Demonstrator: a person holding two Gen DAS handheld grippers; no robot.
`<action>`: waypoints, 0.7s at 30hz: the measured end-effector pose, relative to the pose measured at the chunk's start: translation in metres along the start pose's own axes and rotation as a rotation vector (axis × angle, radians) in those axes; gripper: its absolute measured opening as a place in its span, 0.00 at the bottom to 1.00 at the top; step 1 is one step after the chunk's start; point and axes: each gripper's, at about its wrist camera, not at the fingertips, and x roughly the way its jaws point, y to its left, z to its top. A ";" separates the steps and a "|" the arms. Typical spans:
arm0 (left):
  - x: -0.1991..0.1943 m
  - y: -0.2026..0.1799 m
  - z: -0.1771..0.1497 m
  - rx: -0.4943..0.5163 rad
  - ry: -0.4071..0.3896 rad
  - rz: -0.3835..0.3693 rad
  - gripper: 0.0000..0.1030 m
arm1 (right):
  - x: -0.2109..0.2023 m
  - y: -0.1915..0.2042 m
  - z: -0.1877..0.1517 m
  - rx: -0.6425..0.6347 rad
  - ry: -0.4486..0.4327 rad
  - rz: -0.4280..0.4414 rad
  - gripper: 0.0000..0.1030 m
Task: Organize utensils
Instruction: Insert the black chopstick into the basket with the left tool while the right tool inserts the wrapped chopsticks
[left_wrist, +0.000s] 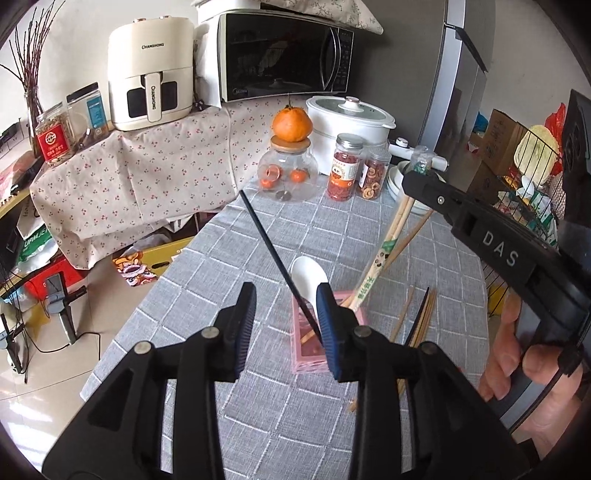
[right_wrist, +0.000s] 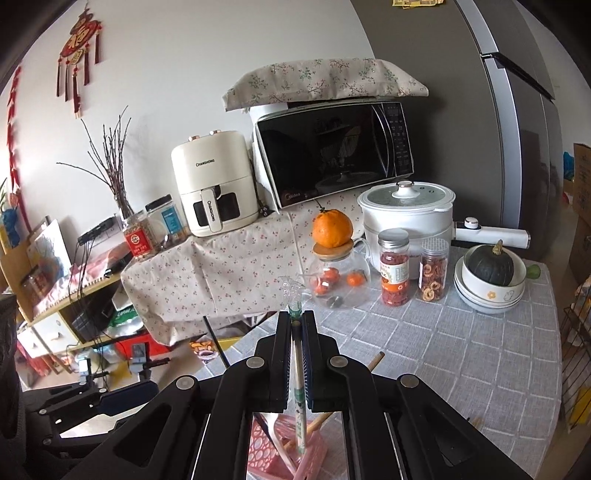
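Right gripper (right_wrist: 295, 325), jaws clamped on wrapped chopsticks (right_wrist: 300, 398) whose long axis points down into the pink holder (left_wrist: 308, 343) mid-table; left gripper (left_wrist: 286, 328) part-open, empty, beside black chopstick (left_wrist: 273, 258).

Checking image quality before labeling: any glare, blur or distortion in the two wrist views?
Left wrist: strong fisheye bending, dark corners, the microwave door mirrors the room, window light washes the floor at lower left; the black chopstick stays sharp. Right wrist: same barrel distortion, the fridge edges curve, focus crisp, the right gripper looms large and dark.
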 end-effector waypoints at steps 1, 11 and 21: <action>0.002 0.001 -0.002 -0.004 0.016 -0.005 0.38 | 0.000 0.001 -0.001 -0.005 0.013 0.008 0.16; 0.007 -0.002 -0.016 -0.030 0.140 -0.080 0.64 | -0.045 -0.019 0.010 0.015 0.042 0.059 0.60; 0.018 -0.019 -0.043 0.048 0.260 -0.091 0.73 | -0.064 -0.085 -0.026 0.012 0.280 -0.126 0.70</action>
